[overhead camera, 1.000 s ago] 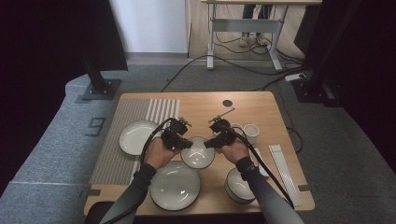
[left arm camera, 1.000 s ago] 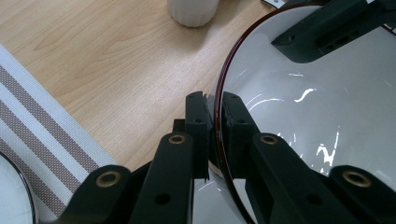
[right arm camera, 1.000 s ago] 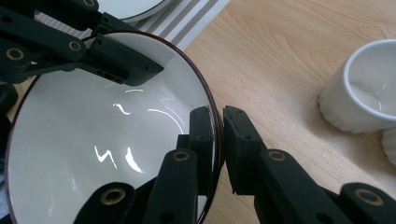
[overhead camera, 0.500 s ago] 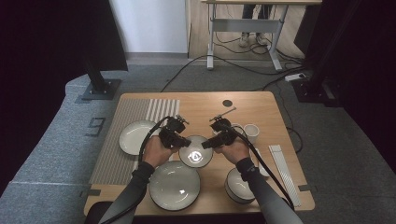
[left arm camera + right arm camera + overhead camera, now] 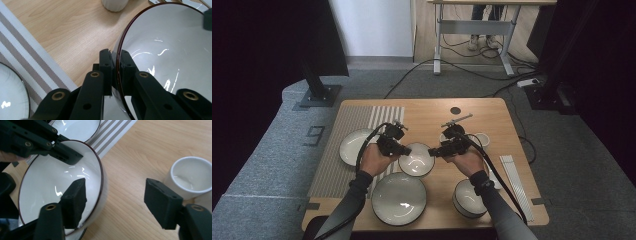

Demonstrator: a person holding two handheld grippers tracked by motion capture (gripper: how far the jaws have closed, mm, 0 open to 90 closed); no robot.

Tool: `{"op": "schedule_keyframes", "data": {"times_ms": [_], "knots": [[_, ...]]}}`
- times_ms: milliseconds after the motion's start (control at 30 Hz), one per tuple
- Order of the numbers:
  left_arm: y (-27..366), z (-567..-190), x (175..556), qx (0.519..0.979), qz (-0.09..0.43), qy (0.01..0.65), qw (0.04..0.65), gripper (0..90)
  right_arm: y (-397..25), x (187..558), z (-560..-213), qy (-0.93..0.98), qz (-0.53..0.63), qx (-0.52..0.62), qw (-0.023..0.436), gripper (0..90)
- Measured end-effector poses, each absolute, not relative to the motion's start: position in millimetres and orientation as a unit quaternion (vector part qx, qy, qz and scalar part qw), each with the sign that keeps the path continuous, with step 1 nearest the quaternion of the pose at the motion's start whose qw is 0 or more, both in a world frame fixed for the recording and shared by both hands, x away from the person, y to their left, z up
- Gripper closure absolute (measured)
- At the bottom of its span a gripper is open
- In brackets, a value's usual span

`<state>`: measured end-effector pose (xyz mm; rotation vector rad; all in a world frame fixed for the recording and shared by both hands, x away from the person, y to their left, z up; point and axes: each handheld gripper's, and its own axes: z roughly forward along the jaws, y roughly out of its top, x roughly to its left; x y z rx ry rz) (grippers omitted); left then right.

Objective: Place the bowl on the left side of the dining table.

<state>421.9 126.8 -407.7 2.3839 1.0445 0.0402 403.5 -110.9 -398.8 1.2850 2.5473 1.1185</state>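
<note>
A white bowl with a dark rim [image 5: 416, 160] sits mid-table between my two grippers. My left gripper [image 5: 406, 149] is shut on its left rim; in the left gripper view the jaws [image 5: 116, 71] pinch the rim, one inside and one outside the bowl [image 5: 170, 62]. My right gripper [image 5: 433, 151] is at the bowl's right side and stands open. In the right gripper view [image 5: 117, 205], one jaw is inside the bowl [image 5: 50, 190] and the other is outside over bare wood. The left gripper [image 5: 50, 145] shows across the bowl.
A large plate [image 5: 398, 198] lies in front of the bowl, and a second bowl [image 5: 469, 197] at the front right. A plate [image 5: 354, 146] rests on the striped mat [image 5: 337, 170]. White cups [image 5: 482, 139] stand behind the right gripper. Pale utensils [image 5: 514, 180] lie at the right edge.
Both grippers and the bowl have shifted slightly left. The right gripper has come in over the bowl's right rim.
</note>
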Motion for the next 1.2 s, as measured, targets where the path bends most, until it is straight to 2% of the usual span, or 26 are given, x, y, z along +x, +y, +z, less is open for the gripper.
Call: {"op": "schedule_keyframes", "data": {"times_ms": [433, 633, 1033, 1200], "knots": [[162.3, -403.6, 433.4, 0.868, 0.016, 0.418, 0.268, 83.4, -136.4, 390.7, -397.4, 0.817, 0.398, 0.409, 0.077, 23.3], [179.5, -400.1, 438.3, 0.86, 0.018, 0.432, 0.27, 83.3, -148.9, 382.4, -398.8, 0.814, 0.4, 0.407, 0.107, 16.1], [214.5, -396.1, 446.8, 0.843, 0.025, 0.465, 0.271, 83.3, -175.7, 368.4, -410.0, 0.805, 0.401, 0.412, 0.149, 12.8], [226.3, -397.1, 450.3, 0.835, 0.028, 0.479, 0.27, 83.3, -186.2, 363.2, -415.9, 0.798, 0.405, 0.417, 0.16, 6.9]]}}
